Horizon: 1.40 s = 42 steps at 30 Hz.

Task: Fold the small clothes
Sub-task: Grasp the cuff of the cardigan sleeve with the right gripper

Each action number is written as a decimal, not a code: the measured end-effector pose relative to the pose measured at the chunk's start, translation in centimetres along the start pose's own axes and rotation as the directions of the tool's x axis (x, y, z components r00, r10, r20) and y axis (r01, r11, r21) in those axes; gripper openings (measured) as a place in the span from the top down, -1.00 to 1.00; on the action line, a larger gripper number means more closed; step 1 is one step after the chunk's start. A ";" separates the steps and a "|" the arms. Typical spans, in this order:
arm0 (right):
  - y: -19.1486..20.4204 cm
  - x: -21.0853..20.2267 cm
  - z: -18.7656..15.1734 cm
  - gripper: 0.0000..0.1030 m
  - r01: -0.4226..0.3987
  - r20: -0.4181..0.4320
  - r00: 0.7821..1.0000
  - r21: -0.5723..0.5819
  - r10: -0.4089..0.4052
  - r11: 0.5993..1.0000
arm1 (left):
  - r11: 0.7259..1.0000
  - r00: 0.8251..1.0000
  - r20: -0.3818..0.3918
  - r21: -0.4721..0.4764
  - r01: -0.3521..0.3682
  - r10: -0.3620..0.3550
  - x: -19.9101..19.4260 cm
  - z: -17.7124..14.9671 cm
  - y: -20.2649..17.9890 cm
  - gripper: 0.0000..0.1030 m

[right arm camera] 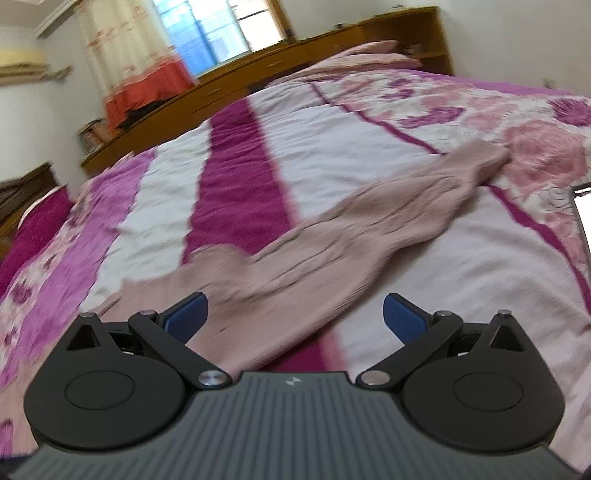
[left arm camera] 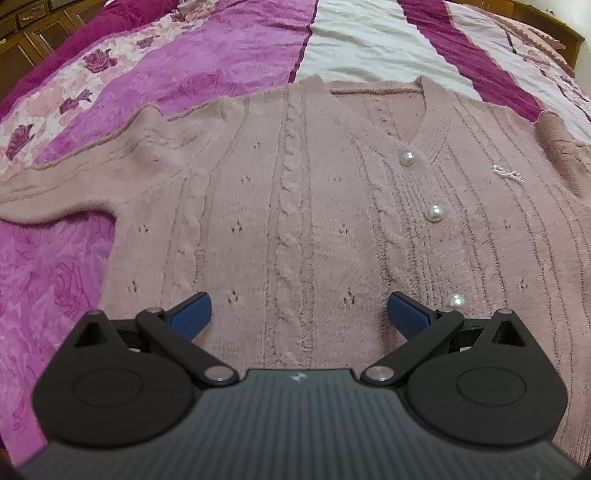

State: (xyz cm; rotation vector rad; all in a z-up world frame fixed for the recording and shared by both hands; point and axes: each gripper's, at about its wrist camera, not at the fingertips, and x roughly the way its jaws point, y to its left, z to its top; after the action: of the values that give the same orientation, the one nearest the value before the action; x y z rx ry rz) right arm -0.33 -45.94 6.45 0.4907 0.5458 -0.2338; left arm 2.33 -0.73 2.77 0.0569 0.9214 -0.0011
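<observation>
Working over a floral magenta-and-white bedspread (left arm camera: pixel 229 48) with a wooden headboard (right arm camera: pixel 280 55) and curtained window (right arm camera: pixel 207 33) behind, you hold both the left gripper (left arm camera: pixel 299 314) and the right gripper (right arm camera: pixel 295 314) wide apart, empty, above the flat pink cardigan (left arm camera: pixel 295 192), its sleeve (right arm camera: pixel 369 221) blurred.

Fuzzy cable-knit cardigan (left arm camera: pixel 295 192), glossy pearl buttons (left arm camera: pixel 435 213), crinkled cloth bedspread (left arm camera: pixel 229 48)

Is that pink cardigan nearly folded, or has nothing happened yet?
Only the laying out looks done: the cardigan lies flat and buttoned on the bedspread. Nothing is in hand; the left gripper and right gripper have open jaws. The sleeve lies outstretched, so all folding remains.
</observation>
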 end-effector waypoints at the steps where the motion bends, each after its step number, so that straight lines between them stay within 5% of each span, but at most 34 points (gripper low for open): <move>1: -0.6 0.3 0.3 -1.00 0.007 0.003 1.000 0.014 -0.007 1.000 | 1.000 1.000 -0.006 -0.002 -0.003 0.003 0.1 -0.1 0.0 -1.00; 16: -7.9 7.1 3.5 -1.00 0.085 -0.005 0.996 0.166 -0.085 0.983 | 0.999 0.998 -0.054 0.001 -0.033 0.033 1.4 -0.2 -0.2 -1.00; 33: -10.3 13.4 7.3 -0.98 0.078 0.094 0.990 0.233 -0.103 0.969 | 0.999 0.998 -0.050 0.016 -0.048 0.049 1.7 -0.3 -0.6 -1.00; 36: -10.5 13.5 7.5 -0.42 0.107 0.118 0.983 0.244 -0.139 0.964 | 0.999 0.998 -0.046 0.017 -0.047 0.047 1.7 -0.4 -0.6 -1.00; 38: -10.9 13.3 7.7 0.32 0.121 0.118 0.981 0.265 -0.157 0.956 | 0.999 0.998 -0.045 0.018 -0.046 0.047 1.7 -0.4 -0.6 -1.00; 42: -12.2 11.6 7.7 0.77 0.083 0.143 0.980 0.340 -0.139 0.937 | 0.999 0.998 -0.038 0.019 -0.043 0.044 1.7 -0.5 -0.5 -1.00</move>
State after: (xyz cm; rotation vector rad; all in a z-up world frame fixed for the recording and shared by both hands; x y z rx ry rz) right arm 8.61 -61.29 1.16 0.7627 0.3717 -0.4769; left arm 2.92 -1.17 1.11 0.0946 0.9584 0.0319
